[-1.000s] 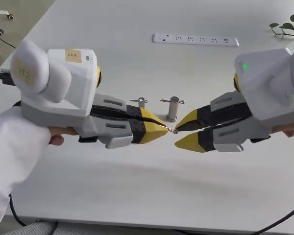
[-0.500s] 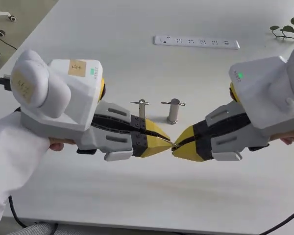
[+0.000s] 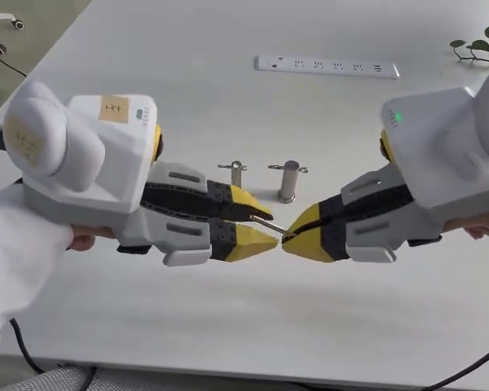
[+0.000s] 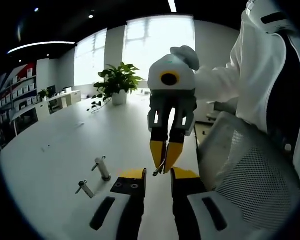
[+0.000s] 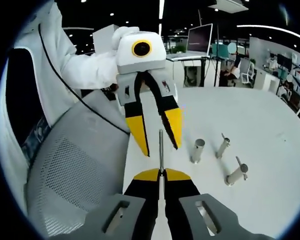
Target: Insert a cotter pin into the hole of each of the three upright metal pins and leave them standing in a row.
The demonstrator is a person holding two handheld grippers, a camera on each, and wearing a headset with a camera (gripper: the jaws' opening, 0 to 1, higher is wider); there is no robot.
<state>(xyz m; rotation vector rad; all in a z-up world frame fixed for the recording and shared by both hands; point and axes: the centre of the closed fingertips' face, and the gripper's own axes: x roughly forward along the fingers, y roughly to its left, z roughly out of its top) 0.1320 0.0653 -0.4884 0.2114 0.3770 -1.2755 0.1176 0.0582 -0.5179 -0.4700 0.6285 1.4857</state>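
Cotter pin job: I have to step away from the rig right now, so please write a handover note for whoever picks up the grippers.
Right gripper: shut on a cotter pin, free end pointing at the left gripper.
Left gripper: open, jaws either side of that end, not gripping.
Done: fitted metal pin and second fitted metal pin stand upright on the table.
Left: the bare metal pin, upright beside them, appears to have no cotter pin; the held one goes there.
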